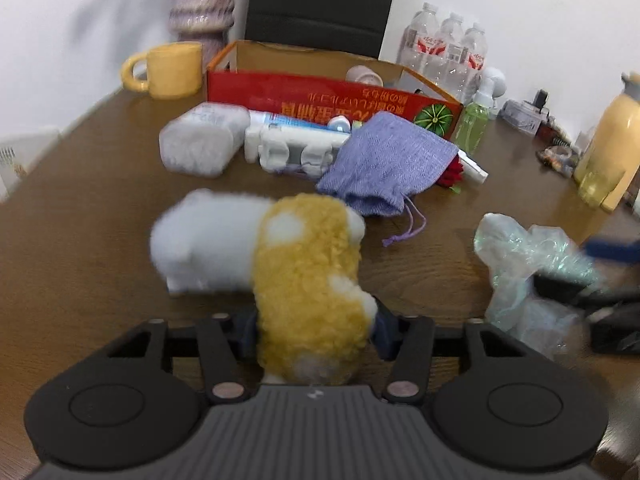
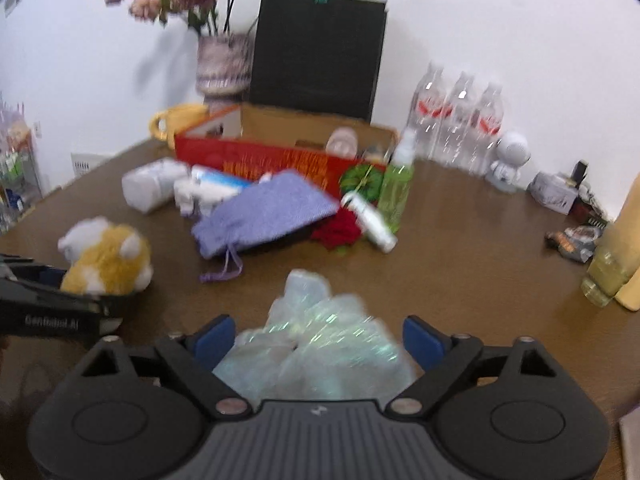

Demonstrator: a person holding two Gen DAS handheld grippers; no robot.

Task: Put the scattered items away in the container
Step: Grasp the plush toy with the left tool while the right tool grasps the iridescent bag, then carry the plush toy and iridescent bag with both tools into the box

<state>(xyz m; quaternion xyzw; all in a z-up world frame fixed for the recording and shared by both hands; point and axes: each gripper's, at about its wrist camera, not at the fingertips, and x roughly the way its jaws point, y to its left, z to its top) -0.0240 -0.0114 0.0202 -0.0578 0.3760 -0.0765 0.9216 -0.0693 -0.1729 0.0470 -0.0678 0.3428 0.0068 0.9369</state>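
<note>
Left gripper (image 1: 316,330): jaws closed in on the plush toy (image 1: 280,264), a yellow-and-white stuffed animal. Both blue pads press into its yellow fleece near the tail end; the white half projects forward and to the left over the wooden table (image 1: 80,208). In the right wrist view the toy's underside appears to sit on the tabletop, though blur makes that uncertain.

Right gripper (image 2: 319,336): jaws stand wide. A crumpled iridescent cellophane bag (image 2: 316,344) lies between the blue pads, with a gap on either side; the pads do not press it.

Container: a red cardboard box (image 1: 320,96), open at the top, stands at the far side of the table in front of a black paper bag (image 2: 318,52). A pale round object shows inside its far right corner; its identity cannot be determined.

Scattered items in front of the box: a clear pack of cotton swabs (image 1: 202,138) at left, a toothpaste tube (image 1: 296,122) against the box front, a white blister tray (image 1: 292,150) beside the pack, and a purple drawstring pouch (image 1: 384,164) overlapping the tray's right end. A red fabric flower (image 2: 338,230) and a white tube (image 2: 370,218) lie under the pouch's right edge. A green spray bottle (image 2: 396,182) stands upright at the box's right corner.

Also present: a yellow mug (image 1: 170,70) left of the box and water bottles (image 1: 448,50) along the wall.
</note>
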